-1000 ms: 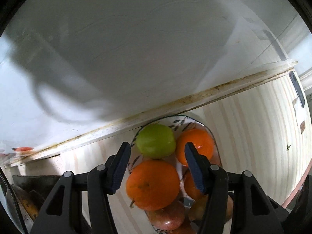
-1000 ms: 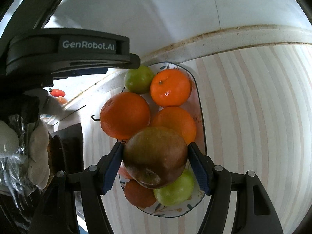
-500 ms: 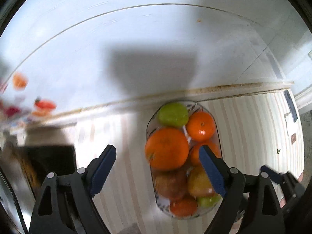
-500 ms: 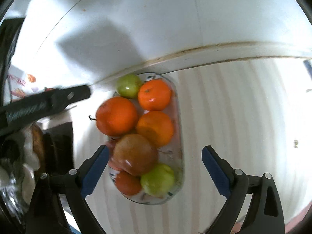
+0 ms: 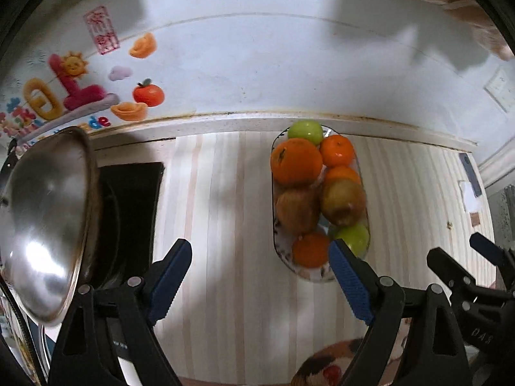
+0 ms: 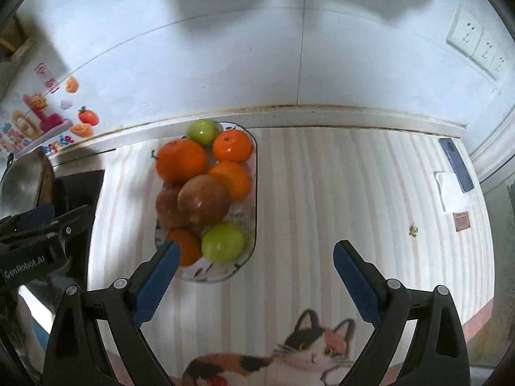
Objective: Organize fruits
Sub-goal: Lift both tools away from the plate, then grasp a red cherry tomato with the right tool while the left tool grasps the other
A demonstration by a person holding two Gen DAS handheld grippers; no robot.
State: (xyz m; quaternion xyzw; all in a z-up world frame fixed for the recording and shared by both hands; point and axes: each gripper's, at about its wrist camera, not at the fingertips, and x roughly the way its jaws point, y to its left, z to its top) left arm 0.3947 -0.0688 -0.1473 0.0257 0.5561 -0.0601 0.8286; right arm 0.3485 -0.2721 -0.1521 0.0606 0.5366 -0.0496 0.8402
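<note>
An oval glass plate (image 5: 309, 277) (image 6: 209, 278) sits against the wall on the striped counter, piled with fruit. On it lie a big orange (image 5: 296, 160) (image 6: 181, 160), a smaller orange (image 6: 232, 145), a red-brown apple (image 5: 341, 202) (image 6: 203, 203) and two green apples (image 6: 203, 131) (image 6: 222, 242). My left gripper (image 5: 259, 251) hangs open and empty above the counter, left of the plate's near end. My right gripper (image 6: 257, 247) is open and empty too, over the plate's near right corner. Each gripper shows at the edge of the other's view.
A steel wok (image 5: 45, 225) rests on a black stove (image 5: 128, 199) to the left. Colourful stickers (image 5: 64, 96) cover the wall there. A phone (image 6: 455, 164) and a white cloth (image 6: 454, 193) lie far right, and a cat picture (image 6: 289, 353) marks the counter's near edge.
The right gripper opened and left the red-brown apple on the pile. The left gripper opened wide from around the big orange. Both rose and pulled back, the left one sliding leftward.
</note>
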